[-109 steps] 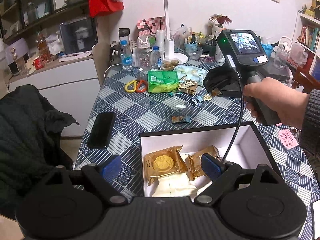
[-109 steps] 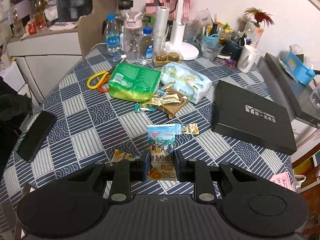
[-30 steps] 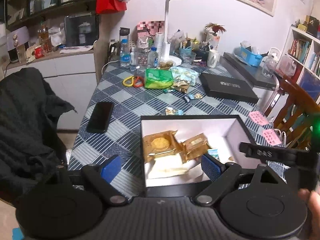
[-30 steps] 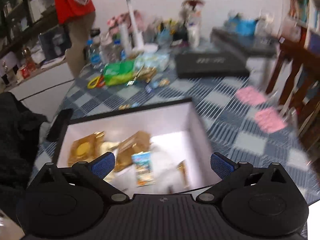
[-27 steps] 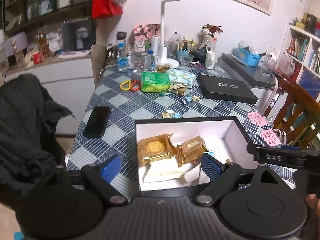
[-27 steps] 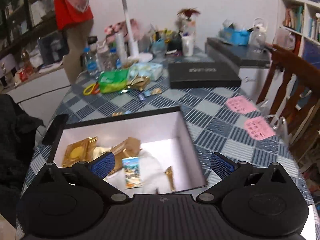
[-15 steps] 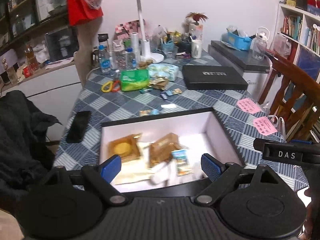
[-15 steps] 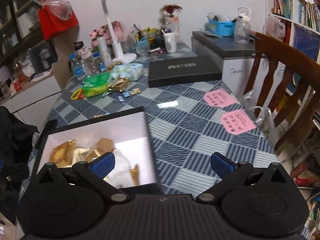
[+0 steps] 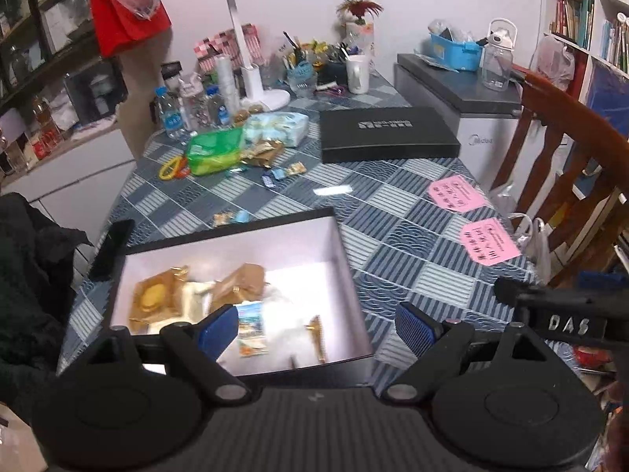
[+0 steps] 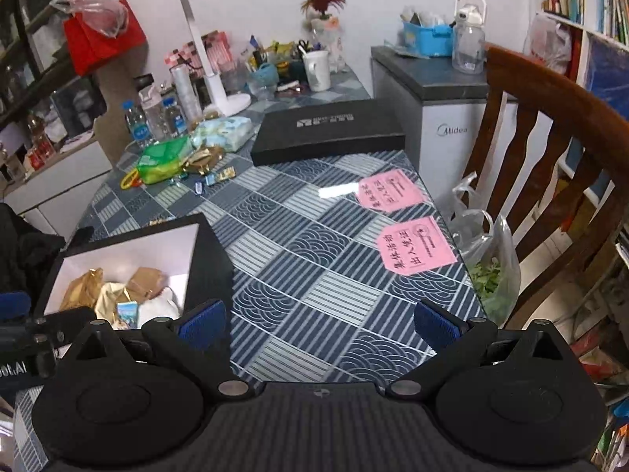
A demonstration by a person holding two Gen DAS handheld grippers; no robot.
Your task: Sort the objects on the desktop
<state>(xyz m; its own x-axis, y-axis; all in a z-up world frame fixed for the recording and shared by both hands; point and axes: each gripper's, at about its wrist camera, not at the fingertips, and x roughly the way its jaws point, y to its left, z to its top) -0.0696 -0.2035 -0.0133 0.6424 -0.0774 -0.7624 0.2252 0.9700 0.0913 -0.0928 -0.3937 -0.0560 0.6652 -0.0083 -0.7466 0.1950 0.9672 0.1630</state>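
Right hand-held gripper (image 9: 558,320) body reads "DAS".

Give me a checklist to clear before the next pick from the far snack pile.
1. Right tool empty and open: ok, nothing between its fingers.
2. Left tool empty and open: ok.
3. Blue snack packet inside the open box: ok, it lies on the box floor beside the gold-wrapped pastries.
4. Loose candies left on the table: ok, several lie near the green packet.
5. Path from the right tool to them: ok, only bare cloth and two pink notes lie ahead.
6. Room left in the box: ok, its right side is bare.
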